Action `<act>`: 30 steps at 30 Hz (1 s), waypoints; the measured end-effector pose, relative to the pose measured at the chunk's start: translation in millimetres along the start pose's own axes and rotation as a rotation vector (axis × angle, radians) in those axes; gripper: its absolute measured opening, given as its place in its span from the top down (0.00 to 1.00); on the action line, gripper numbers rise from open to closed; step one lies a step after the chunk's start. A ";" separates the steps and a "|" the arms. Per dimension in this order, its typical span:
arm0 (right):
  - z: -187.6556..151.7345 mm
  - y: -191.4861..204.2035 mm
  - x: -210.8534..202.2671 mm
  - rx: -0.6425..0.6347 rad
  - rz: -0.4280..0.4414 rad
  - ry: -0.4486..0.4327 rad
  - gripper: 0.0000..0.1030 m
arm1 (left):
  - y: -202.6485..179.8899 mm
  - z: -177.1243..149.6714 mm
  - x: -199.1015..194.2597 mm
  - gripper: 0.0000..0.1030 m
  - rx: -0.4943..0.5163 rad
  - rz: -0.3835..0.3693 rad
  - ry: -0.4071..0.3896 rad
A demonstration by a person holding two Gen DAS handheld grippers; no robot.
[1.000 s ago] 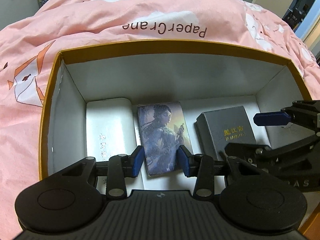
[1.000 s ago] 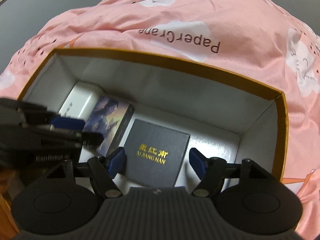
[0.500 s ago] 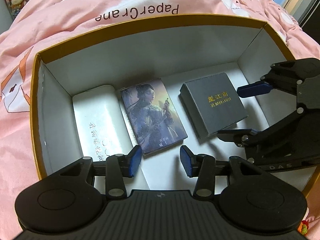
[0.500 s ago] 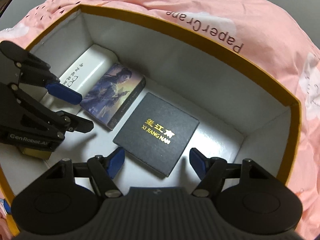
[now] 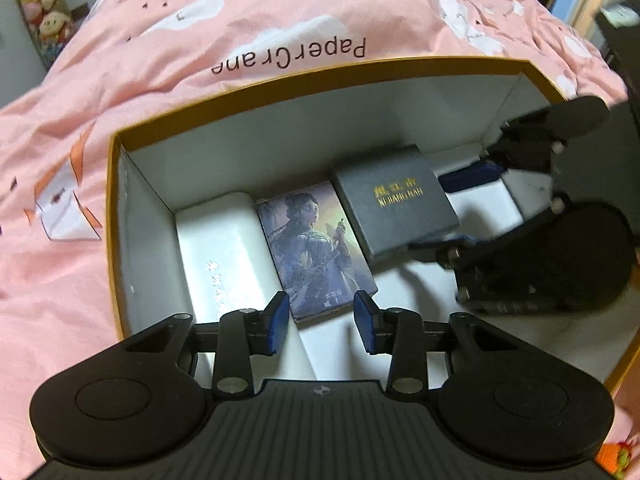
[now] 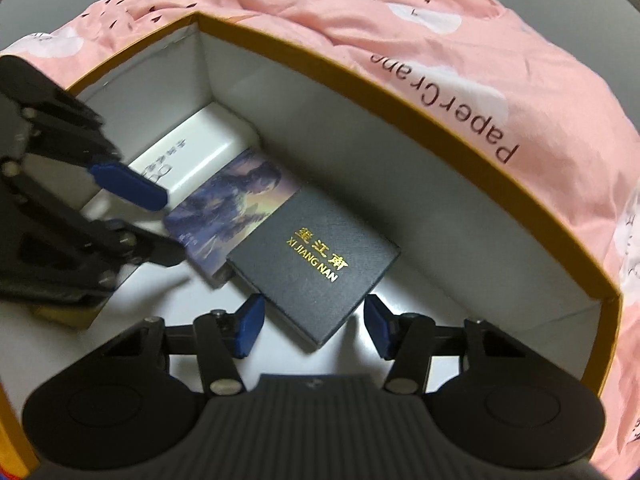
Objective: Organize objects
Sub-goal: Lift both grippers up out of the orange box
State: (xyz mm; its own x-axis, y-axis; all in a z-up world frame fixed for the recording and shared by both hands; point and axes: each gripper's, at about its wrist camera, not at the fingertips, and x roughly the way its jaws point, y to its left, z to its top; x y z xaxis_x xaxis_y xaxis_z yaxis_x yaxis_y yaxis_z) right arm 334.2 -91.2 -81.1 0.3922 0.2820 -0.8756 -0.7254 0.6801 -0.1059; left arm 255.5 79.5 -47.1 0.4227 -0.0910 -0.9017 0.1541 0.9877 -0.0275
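An open cardboard box point(image 5: 280, 80) with an orange rim and white inside holds three flat packs side by side: a white pack point(image 5: 218, 248), a pack with a painted woman point(image 5: 316, 244) and a dark grey pack with gold letters point(image 5: 394, 202). My left gripper point(image 5: 322, 326) is open and empty, just in front of the picture pack. My right gripper point(image 6: 314, 326) is open, its fingers either side of the grey pack's point(image 6: 316, 264) near corner, not closed on it. The picture pack point(image 6: 236, 204) and the white pack point(image 6: 188, 158) lie beyond.
The box rests on a pink quilt point(image 5: 240, 20) printed "PaperCrane". The box walls point(image 6: 320, 128) stand high around the packs. Each gripper shows in the other's view, the right one point(image 5: 540, 216) and the left one point(image 6: 68, 184). Plush toys point(image 5: 44, 4) sit far left.
The grey pack has shifted left and now lies against the picture pack. Both grippers have drawn back and tilted; the right one has swung around the grey pack's corner.
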 end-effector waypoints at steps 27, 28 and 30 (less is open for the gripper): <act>-0.3 -0.7 1.8 -0.037 -0.008 -0.008 0.51 | -22.8 2.4 20.7 0.39 0.198 0.232 0.039; -0.8 0.9 2.8 -0.048 -0.016 -0.006 0.51 | -22.9 1.6 20.4 0.39 0.199 0.234 0.038; -2.0 3.4 2.3 -0.066 -0.027 -0.010 0.51 | -23.1 -0.3 19.3 0.39 0.200 0.237 0.034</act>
State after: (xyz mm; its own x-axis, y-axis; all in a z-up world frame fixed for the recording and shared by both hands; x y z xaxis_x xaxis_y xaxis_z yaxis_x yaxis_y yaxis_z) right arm 331.5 -89.5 -84.4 0.4169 0.2712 -0.8675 -0.7501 0.6416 -0.1600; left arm 259.8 55.0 -64.0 0.4382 0.1465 -0.8869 0.2287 0.9360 0.2676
